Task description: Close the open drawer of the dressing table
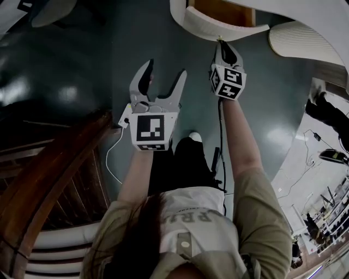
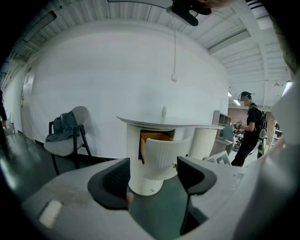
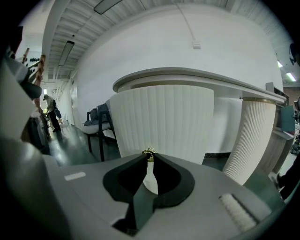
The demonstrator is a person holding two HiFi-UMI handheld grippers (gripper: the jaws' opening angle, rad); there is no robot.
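The white ribbed dressing table [image 2: 164,123] has one curved drawer [image 2: 166,157] pulled out, its wooden inside [image 1: 223,11] showing. In the head view the drawer front [image 1: 218,30] curves along the top edge. My right gripper [image 1: 220,42] reaches up to that front. In the right gripper view its jaws [image 3: 149,154] are pinched together on the small brass knob [image 3: 149,152] of the drawer front [image 3: 164,122]. My left gripper [image 1: 163,76] hangs lower and further left over the dark floor, open with nothing between its fingers [image 2: 115,180], facing the table from a distance.
A second ribbed pedestal [image 1: 294,41] stands right of the drawer. Dark wooden furniture [image 1: 54,174] runs along the lower left. A chair with clothes on it [image 2: 65,140] stands left of the table, and a person [image 2: 248,126] stands far right. A white cable [image 1: 112,158] trails from the left gripper.
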